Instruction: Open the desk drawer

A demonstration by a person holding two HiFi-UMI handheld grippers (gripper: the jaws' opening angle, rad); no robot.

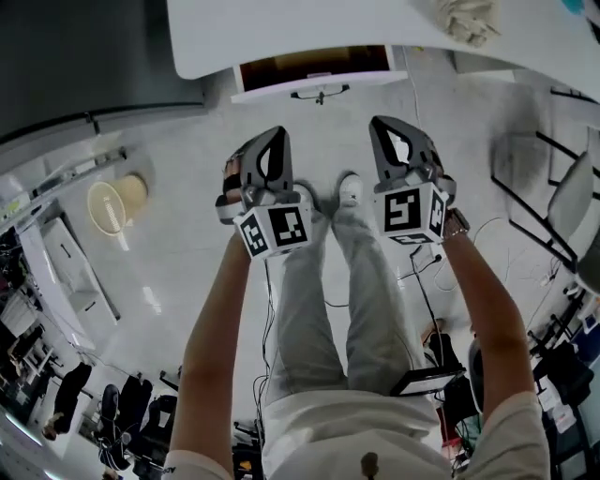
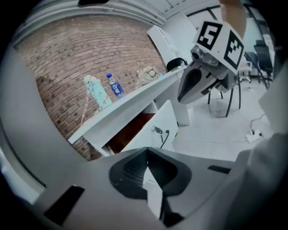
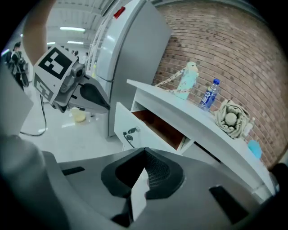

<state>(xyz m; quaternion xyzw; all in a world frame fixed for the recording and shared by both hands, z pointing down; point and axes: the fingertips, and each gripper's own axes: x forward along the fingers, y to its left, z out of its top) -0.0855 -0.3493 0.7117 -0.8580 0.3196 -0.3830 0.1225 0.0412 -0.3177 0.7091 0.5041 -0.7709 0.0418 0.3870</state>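
Note:
The white desk (image 1: 375,28) stands at the top of the head view, and its drawer (image 1: 319,80) is pulled out, showing a brown inside and a dark handle (image 1: 321,93) on its white front. My left gripper (image 1: 277,136) and right gripper (image 1: 382,127) hang side by side in the air, well short of the drawer, both shut with nothing between the jaws. In the left gripper view the shut left gripper (image 2: 146,155) points toward the open drawer (image 2: 148,128). The right gripper view shows the shut right gripper (image 3: 144,157) below the same drawer (image 3: 155,128).
On the desk stand a blue water bottle (image 3: 209,95), a teal item (image 3: 186,81) and a bundled cloth (image 3: 230,119). A tall grey cabinet (image 3: 130,58) stands beside the desk. A chair (image 1: 562,206) and floor cables lie right, a round pale object (image 1: 117,202) left.

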